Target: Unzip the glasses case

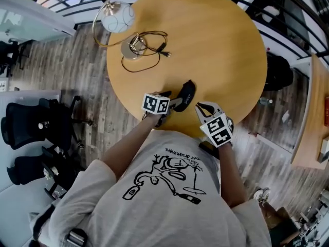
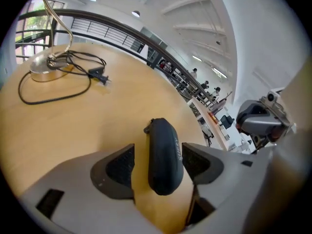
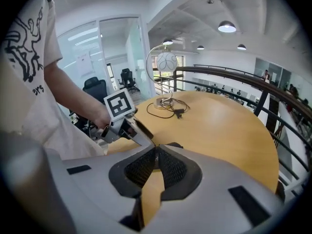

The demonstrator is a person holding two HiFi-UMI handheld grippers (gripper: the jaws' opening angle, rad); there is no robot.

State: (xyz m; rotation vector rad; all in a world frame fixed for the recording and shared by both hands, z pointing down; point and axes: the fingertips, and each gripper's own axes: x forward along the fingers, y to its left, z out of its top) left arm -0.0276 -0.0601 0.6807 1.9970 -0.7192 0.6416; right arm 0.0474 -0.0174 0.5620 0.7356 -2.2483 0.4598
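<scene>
far left, off the table, black office chairs (image 1: 28, 125) stand on the plank floor. on the round wooden table (image 1: 221, 45), towards its far left edge, i see a lamp (image 1: 117, 17) with a pale globe shade on a curved stem. its round base (image 2: 43, 66) has a black cable (image 2: 58, 94) looped loosely beside it, the plug lying on the wood.

nearer to me, my left gripper (image 2: 157, 149) points down at the near part of the table. its jaws are spread wide and the glasses case (image 1: 185, 95) lies between them. in the left gripper view there is bare wood between the left pad (image 2: 121, 165) and the case. the right pad sits just beside it, and i see no pressing on either side. the case is dark and oblong, flat on the table near the edge closest to me, its long side running away from the gripper. a small tab sticks out at its far end.

to the right, my right gripper (image 3: 155, 151) hangs just beside the case, over the table's near edge. its jaws are pressed together with nothing between them. in its own view only a sliver of the case shows past the tips, and the left gripper's marker cube (image 3: 119, 105) sits up to the left.
</scene>
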